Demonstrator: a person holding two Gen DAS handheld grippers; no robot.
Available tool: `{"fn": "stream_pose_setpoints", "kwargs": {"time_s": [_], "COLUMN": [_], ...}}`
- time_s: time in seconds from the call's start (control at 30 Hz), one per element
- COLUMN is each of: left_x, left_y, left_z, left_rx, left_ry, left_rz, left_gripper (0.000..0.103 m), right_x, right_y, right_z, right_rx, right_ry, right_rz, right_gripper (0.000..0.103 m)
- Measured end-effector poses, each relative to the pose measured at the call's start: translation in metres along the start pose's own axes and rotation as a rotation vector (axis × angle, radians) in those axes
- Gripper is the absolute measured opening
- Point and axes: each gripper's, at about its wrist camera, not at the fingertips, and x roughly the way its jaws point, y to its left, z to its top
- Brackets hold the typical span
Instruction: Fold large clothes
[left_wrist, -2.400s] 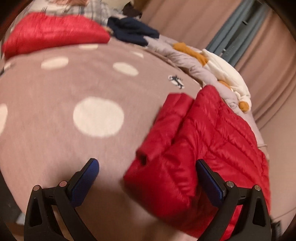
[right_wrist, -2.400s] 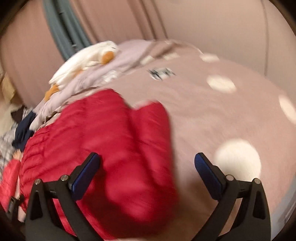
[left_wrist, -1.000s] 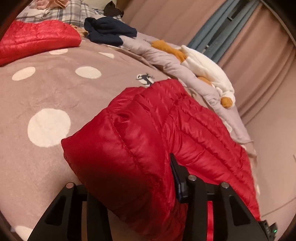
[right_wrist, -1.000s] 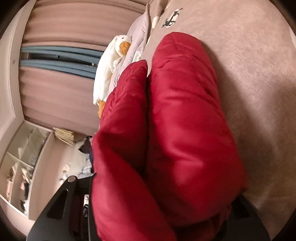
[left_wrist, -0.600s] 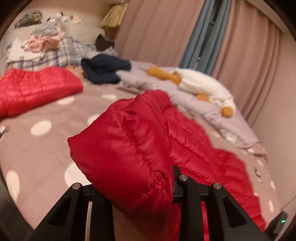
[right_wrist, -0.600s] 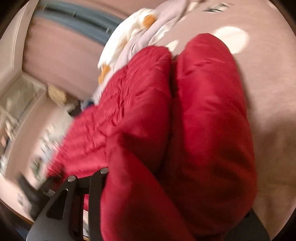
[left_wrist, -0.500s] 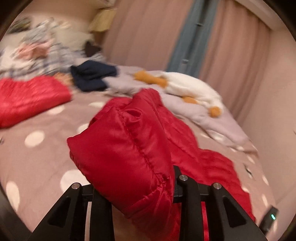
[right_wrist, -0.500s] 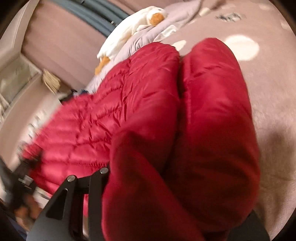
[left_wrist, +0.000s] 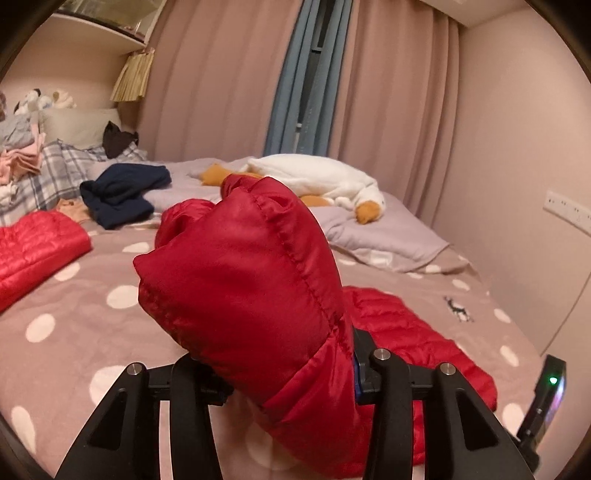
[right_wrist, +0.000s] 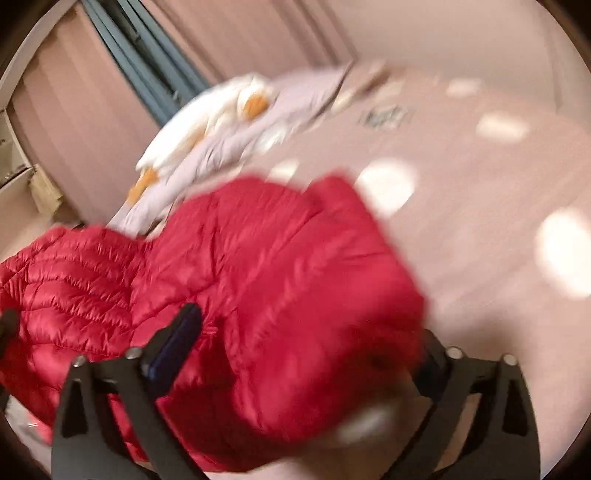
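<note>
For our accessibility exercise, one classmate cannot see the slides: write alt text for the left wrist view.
A bunched fold of a red quilted down jacket is clamped in the left gripper, lifted above a pink polka-dot bedspread. Behind lie a white plush goose, a navy garment and a second red jacket, before closed pink curtains.

Both grippers are alike — the left gripper and right gripper have matte black angular fingers with triangular cut-outs, silver round screws at the joints, and dark blue pads.
</note>
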Motion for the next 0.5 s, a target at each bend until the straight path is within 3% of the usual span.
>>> {"fn": "stream_pose_setpoints", "kwargs": {"time_s": [0.23,0.43,0.5], "left_x": [0.003,0.009,0.014], "left_y": [-0.008,-0.032,-0.041], "left_z": [0.0,-0.006,-0.011], "left_rx": [0.019,0.108,0.119], "left_ry": [-0.021,-0.017,0.014], "left_rz": [0.008,-0.089,-0.161], "left_gripper": [0.043,0.043,0.043], "right_x": [-0.03,-0.053,-0.06], "right_y": [-0.024,-0.044,-0.048], "right_z": [0.002,0.002,0.004], "right_rx": [-0.048,-0.025,-0.016], "right_ry": [-0.061,-0.157,-0.185], "right_rz": [-0.074,-0.12,-0.134], "right_gripper": [0.102,0.102,0.102]}}
